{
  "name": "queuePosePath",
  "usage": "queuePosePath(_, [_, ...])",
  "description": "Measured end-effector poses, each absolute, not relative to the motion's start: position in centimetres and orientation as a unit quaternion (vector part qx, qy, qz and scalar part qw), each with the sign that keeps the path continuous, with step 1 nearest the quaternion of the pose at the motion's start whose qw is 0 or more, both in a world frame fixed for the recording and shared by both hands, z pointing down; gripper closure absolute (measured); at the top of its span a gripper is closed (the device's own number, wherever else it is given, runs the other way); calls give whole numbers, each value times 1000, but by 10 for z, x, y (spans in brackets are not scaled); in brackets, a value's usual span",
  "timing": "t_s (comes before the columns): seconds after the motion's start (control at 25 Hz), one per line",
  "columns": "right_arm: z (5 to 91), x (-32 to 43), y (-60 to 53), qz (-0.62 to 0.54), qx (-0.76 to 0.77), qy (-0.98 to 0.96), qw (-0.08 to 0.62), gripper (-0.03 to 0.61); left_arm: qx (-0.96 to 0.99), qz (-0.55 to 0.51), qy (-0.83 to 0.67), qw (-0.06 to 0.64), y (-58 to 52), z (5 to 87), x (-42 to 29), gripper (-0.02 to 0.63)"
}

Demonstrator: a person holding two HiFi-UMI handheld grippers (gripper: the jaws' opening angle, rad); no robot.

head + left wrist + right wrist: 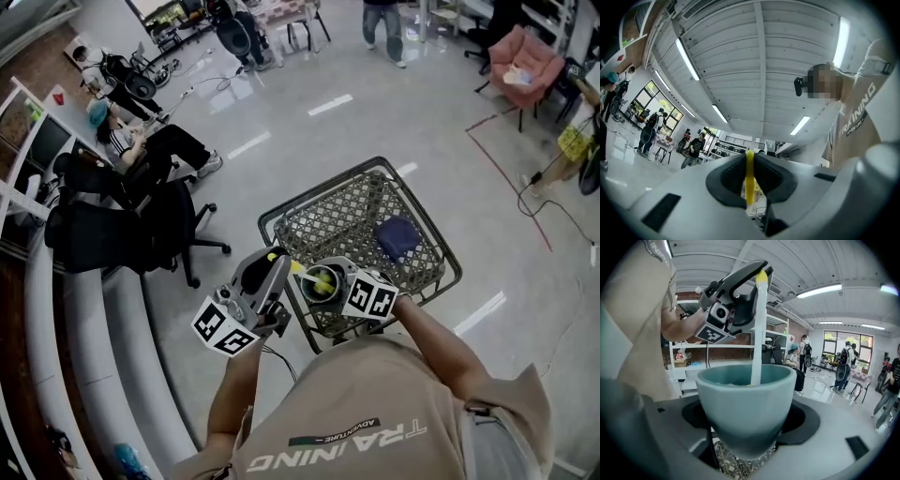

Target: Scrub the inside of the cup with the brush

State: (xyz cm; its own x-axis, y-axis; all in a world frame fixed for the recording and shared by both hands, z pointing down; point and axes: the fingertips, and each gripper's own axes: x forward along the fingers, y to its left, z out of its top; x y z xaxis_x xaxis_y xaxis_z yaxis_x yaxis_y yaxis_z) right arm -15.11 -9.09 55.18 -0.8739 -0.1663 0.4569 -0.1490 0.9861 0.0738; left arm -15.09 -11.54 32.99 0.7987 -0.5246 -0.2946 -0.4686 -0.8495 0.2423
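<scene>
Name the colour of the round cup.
Teal round cup, clearest in the right gripper view.

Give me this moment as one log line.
left gripper: shut on brush | right gripper: shut on cup | brush down inside cup | cup over wire basket

I see glossy pale grey floor (375,122) on every side, and a wire mesh basket (319,225) just beneath and beyond the right tongs (323,281). Out past the left tongs (277,261), black office chairs (141,225) stand beside a curved white ledge (84,356). A pink armchair (525,61) sits far beyond the right tongs. Above them, strip lights (686,58) line a ribbed white ceiling (764,56). Facing the right tongs are tall windows (834,341), shelving (693,365) and a brick wall (740,337).
</scene>
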Motion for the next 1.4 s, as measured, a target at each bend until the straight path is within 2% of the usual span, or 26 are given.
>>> queuePosePath(0.24, [559, -138, -83, -2, 81, -968, 237, 183, 936, -185, -285, 87, -119, 342, -149, 561])
queuePosePath(0.52, [544, -140, -92, 1, 79, -971, 225, 183, 936, -182, -297, 49, -126, 319, -152, 561])
queuePosePath(0.8, [557, -130, -93, 9, 78, -967, 242, 184, 935, -184, -304, -9, -128, 281, -160, 561])
queuePosePath(1.4, [564, -121, -94, 10, 97, -964, 248, 184, 948, -179, -264, -6, -127, 277, -150, 561])
